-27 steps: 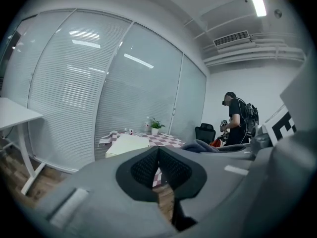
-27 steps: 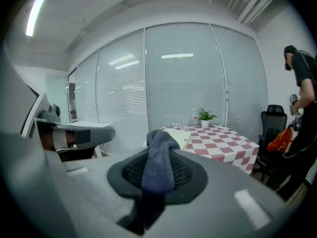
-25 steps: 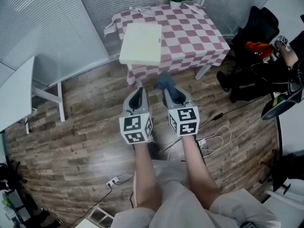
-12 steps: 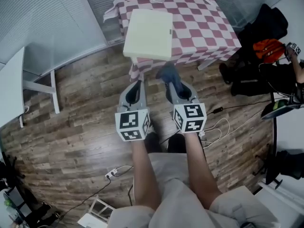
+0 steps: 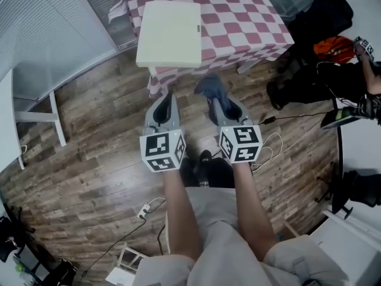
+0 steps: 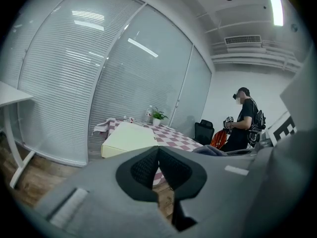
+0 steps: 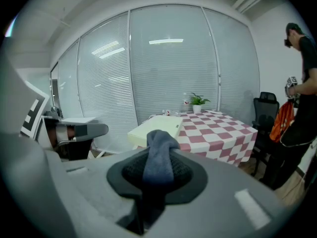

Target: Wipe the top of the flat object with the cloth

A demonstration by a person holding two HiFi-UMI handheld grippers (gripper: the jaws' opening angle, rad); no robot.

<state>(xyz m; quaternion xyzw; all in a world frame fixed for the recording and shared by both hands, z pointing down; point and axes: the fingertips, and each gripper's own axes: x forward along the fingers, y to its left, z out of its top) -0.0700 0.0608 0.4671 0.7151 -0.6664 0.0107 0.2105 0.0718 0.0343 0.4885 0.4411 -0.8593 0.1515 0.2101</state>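
Note:
A pale cream flat slab [image 5: 169, 33] lies on the near left corner of a table with a red-and-white checked cloth [image 5: 238, 22]; the slab [image 6: 130, 137] [image 7: 156, 127] also shows ahead in both gripper views. My right gripper [image 5: 212, 98] is shut on a dark blue cloth [image 5: 209, 88] [image 7: 159, 157], which sticks out from its jaws. My left gripper [image 5: 164, 103] is shut with nothing between its pads. Both grippers hang side by side over the wooden floor, a short way in front of the table's edge.
A white table [image 5: 9, 121] stands at the left. Dark chairs and bags [image 5: 309, 52] crowd the right, where a person [image 6: 246, 118] stands. Cables and a power strip [image 5: 146, 210] lie on the floor. A small plant [image 7: 197, 103] and a bottle sit at the table's far end.
The table and slab have drawn nearer and shifted left in the head view. Both grippers stay side by side, the right one still holding the cloth.

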